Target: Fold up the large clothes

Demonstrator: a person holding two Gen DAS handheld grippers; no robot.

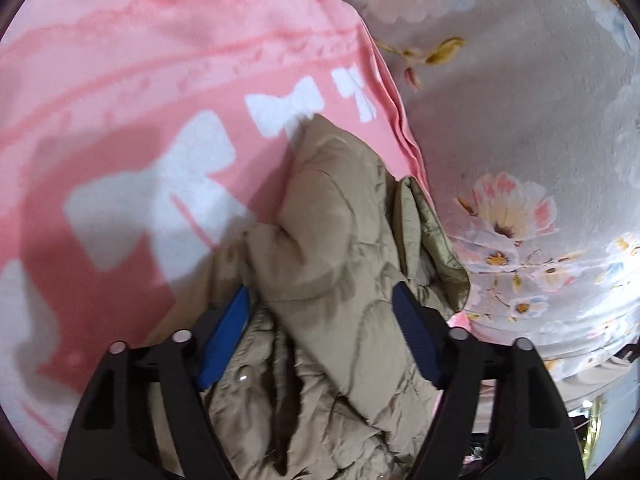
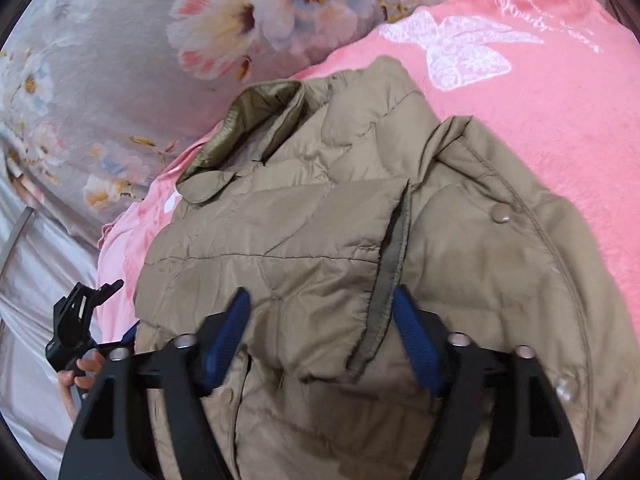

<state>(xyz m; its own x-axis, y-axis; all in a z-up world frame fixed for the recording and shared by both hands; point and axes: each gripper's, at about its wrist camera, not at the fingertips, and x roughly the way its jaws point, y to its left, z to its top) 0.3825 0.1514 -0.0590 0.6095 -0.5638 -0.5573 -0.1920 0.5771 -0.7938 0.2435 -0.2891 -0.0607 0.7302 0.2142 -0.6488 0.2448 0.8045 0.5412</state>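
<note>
jacket (image 2: pixel 320 216): one, khaki quilted puffer, thin shiny shell, crumpled; olive collar lining; round snap buttons; lies on the pink blanket.
pink blanket (image 2: pixel 540 128): one, soft fleece, white bow shapes, white embroidered butterfly; script writing unreadable.
bed sheet (image 1: pixel 520 120): grey, smooth, printed pink-white flowers.
left tongs (image 1: pixel 320 320): blue ribbed pads, black frame; jaws apart, straddling a jacket fold, no squeeze visible.
right tongs (image 2: pixel 322 322): same build; jaws apart over jacket, pads not pressing.
</note>
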